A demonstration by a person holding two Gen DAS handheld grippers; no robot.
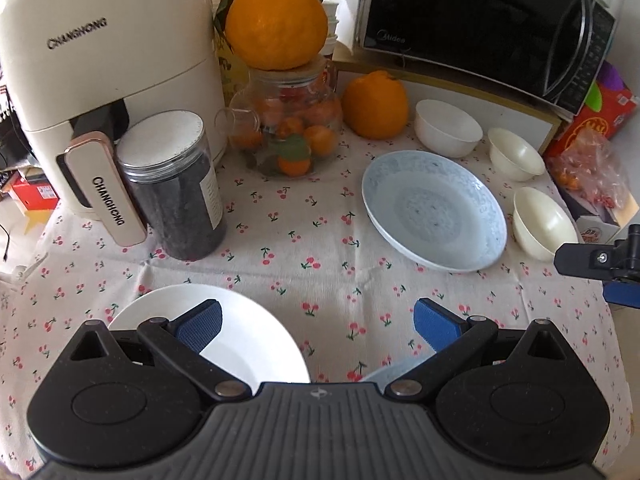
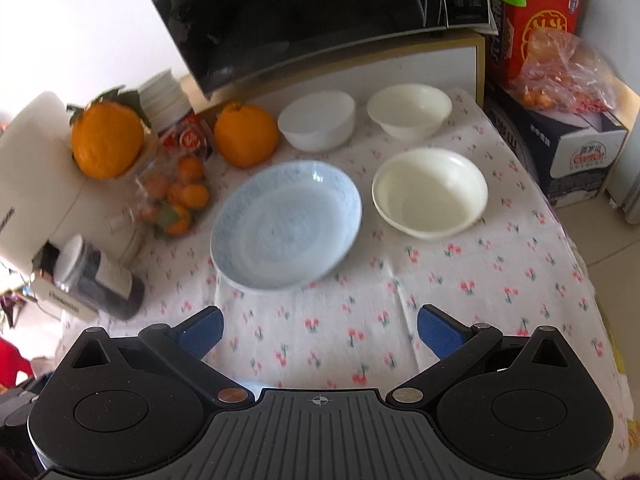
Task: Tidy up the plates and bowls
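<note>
A pale blue plate (image 1: 434,210) (image 2: 286,224) lies mid-table on the cherry-print cloth. Behind and to the right of it stand a white bowl (image 1: 448,128) (image 2: 318,120) and two cream bowls: a far one (image 1: 516,154) (image 2: 410,110) and a near one (image 1: 540,224) (image 2: 430,194). A white plate (image 1: 240,344) lies near the front, partly under the left finger of my open left gripper (image 1: 316,320). A sliver of another bluish rim (image 1: 384,372) shows under its right finger. My right gripper (image 2: 320,330) hovers open and empty over bare cloth in front of the blue plate; its tip (image 1: 600,276) shows at the right edge.
A cream air fryer (image 1: 100,80), a dark-filled jar (image 1: 172,184) and a glass jar of small oranges (image 1: 288,132) topped by a big orange crowd the left rear. A second orange (image 1: 374,106) and a microwave (image 1: 480,20) stand behind. Boxes and a bag (image 2: 560,72) flank the table's right edge.
</note>
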